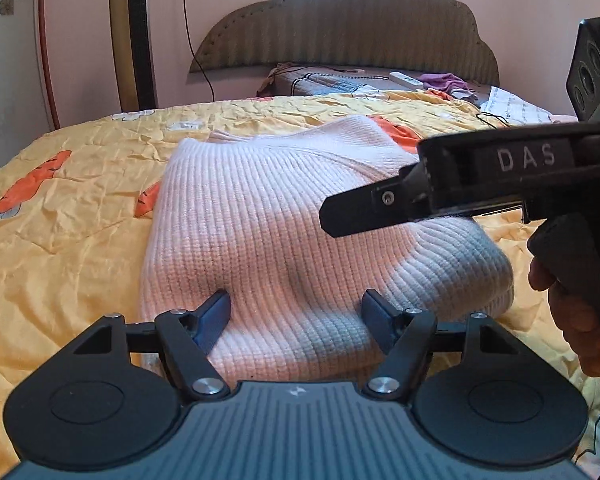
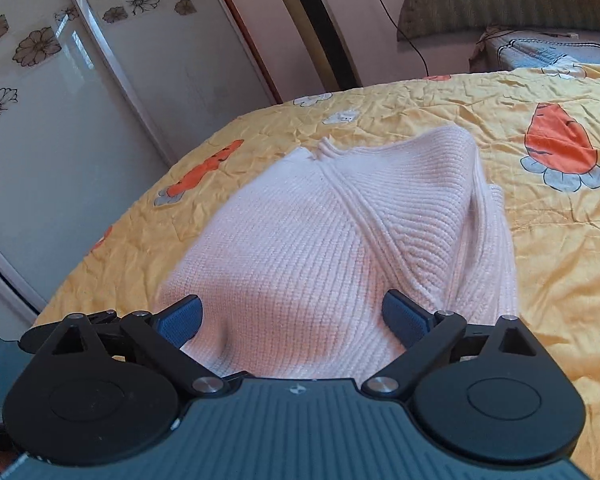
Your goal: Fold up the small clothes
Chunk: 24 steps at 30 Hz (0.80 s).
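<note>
On yellow bedspread, folded pink sweater lies flat; left gripper and right gripper both released, jaws spread above near edge.

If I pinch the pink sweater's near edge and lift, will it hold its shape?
Probably not. The pink knit sweater sags in soft bulges, so it should droop and unfold. Its ribbed knit likely grips well. The wrinkled yellow quilt may drag along.

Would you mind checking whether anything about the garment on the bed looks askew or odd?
The pale pink ribbed knit sweater lies humped, not flat, on the yellow carrot-print quilt; its right edge bunches into loose layers.
</note>
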Available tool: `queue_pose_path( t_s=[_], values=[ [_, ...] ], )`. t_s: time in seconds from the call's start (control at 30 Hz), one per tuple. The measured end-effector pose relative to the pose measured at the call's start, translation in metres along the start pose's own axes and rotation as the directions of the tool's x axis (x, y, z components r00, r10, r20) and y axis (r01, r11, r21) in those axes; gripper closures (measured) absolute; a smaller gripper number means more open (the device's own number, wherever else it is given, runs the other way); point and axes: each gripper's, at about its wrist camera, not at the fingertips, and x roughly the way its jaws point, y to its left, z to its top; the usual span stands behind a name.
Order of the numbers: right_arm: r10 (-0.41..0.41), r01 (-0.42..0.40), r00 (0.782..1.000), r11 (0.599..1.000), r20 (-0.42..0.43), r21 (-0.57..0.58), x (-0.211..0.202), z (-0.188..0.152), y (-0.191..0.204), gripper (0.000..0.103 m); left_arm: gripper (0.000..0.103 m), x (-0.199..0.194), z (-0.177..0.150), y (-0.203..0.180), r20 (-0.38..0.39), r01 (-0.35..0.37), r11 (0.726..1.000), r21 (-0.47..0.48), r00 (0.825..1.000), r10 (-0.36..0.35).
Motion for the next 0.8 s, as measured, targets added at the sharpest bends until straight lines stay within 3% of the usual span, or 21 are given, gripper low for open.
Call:
queue_pose_path(
  t_s=[0.1, 0.2, 0.27, 0.37, 0.43, 0.5, 0.53, 0.6, 0.67, 0.77, 0.8],
  values=[
    [0.018, -0.018, 1.000, 0.998, 0.006, 0.054, -0.003, 0.003, -0.006, 0.009, 0.031, -0.011, 0.003, 0.002, -0.007, 0.012, 1.000, -0.027, 1.000, -0.012],
    [0.010, -0.013, 0.999, 0.994, 0.031, 0.109, -0.019, 0.004, -0.007, 0.016, 0.031, -0.043, -0.001, 0.007, 0.051, 0.036, 0.998, -0.056, 0.998, -0.033],
    [0.001, -0.011, 0.998, 0.990, 0.070, 0.140, -0.039, 0.001, 0.000, 0.013, 0.031, -0.058, -0.008, 0.007, 0.082, 0.071, 0.997, -0.044, 0.994, -0.067],
    [0.105, -0.121, 0.988, 0.981, 0.115, 0.149, -0.062, -0.008, 0.010, 0.006, 0.030, -0.052, -0.017, 0.004, 0.062, 0.071, 0.997, -0.006, 0.996, -0.070],
    [0.135, -0.148, 0.987, 0.976, 0.090, 0.160, -0.057, -0.017, 0.011, 0.004, 0.031, -0.033, -0.023, 0.006, 0.015, 0.055, 0.998, -0.009, 0.998, -0.055],
    [0.120, -0.127, 0.992, 0.972, 0.044, 0.200, -0.040, -0.030, 0.001, 0.013, 0.031, -0.027, -0.027, 0.009, 0.023, 0.050, 0.998, -0.023, 0.999, -0.050],
    [0.139, -0.147, 0.989, 0.960, 0.049, 0.239, -0.036, -0.036, -0.009, 0.023, 0.031, -0.027, -0.026, 0.009, 0.018, 0.050, 0.998, -0.028, 0.999, -0.049],
    [0.167, -0.187, 0.982, 0.929, 0.088, 0.320, -0.035, -0.042, -0.027, 0.033, 0.031, -0.029, -0.023, 0.011, 0.005, 0.057, 0.998, -0.039, 0.998, -0.057],
    [0.172, -0.192, 0.981, 0.910, 0.086, 0.367, -0.040, -0.041, -0.033, 0.037, 0.031, -0.040, -0.019, 0.016, 0.006, 0.063, 0.995, -0.078, 0.998, -0.063],
    [0.139, -0.160, 0.987, 0.928, 0.087, 0.335, -0.061, -0.037, -0.019, 0.029, 0.031, -0.077, -0.018, 0.027, 0.076, 0.063, 0.993, -0.103, 0.996, -0.055],
    [0.123, -0.144, 0.989, 0.941, 0.087, 0.307, -0.073, -0.038, -0.011, 0.020, 0.030, -0.089, -0.019, 0.032, 0.099, 0.048, 0.993, -0.104, 0.994, -0.038]
  ],
)
